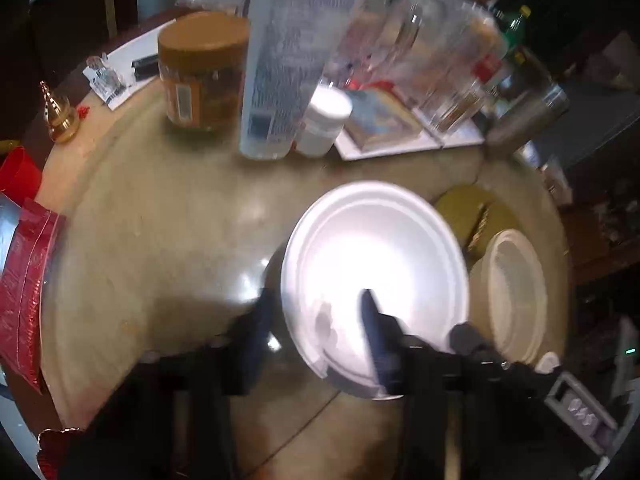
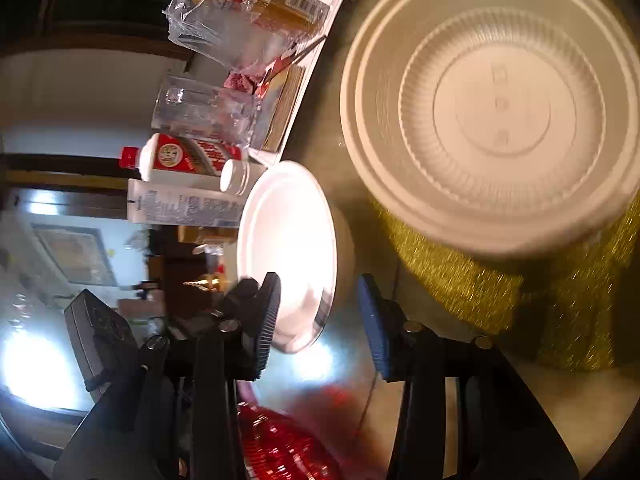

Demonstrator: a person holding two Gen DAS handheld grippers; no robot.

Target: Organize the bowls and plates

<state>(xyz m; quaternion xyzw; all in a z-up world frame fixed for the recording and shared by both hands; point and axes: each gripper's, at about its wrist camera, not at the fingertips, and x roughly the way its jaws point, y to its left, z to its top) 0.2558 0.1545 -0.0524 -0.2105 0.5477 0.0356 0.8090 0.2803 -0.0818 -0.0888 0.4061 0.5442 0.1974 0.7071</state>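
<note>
**A:** What is being shown on the round table (image 1: 168, 216)?

**B:** A white plate (image 1: 374, 264) is being held at its near rim by the left gripper (image 1: 316, 332). One dark finger (image 1: 374, 332) is being pressed on the plate's upper face while the other is being kept below the rim, so the claw is grasping the plate. In the right wrist view the same plate (image 2: 286, 240) is being seen edge-on, just beyond the right gripper (image 2: 320, 320).

**A:** And that right gripper?

**B:** Its jaws are being held apart, released, with nothing between them.

**A:** Where are the bowls being kept?

**B:** A stack of white bowls (image 2: 496, 108) is being shown bottom-up on a gold glitter mat (image 2: 520, 300), to the right of the plate. From the left wrist the stack (image 1: 516, 296) is being seen just beside the plate's right edge.

**A:** What else is being pictured?

**B:** Behind the plate, a tall white bottle (image 1: 288, 64), a brown-lidded jar (image 1: 202, 72) and a small white pot (image 1: 324, 120) are being shown standing close together. A small brass bell (image 1: 60, 114) is being seen at the table's left edge.
</note>
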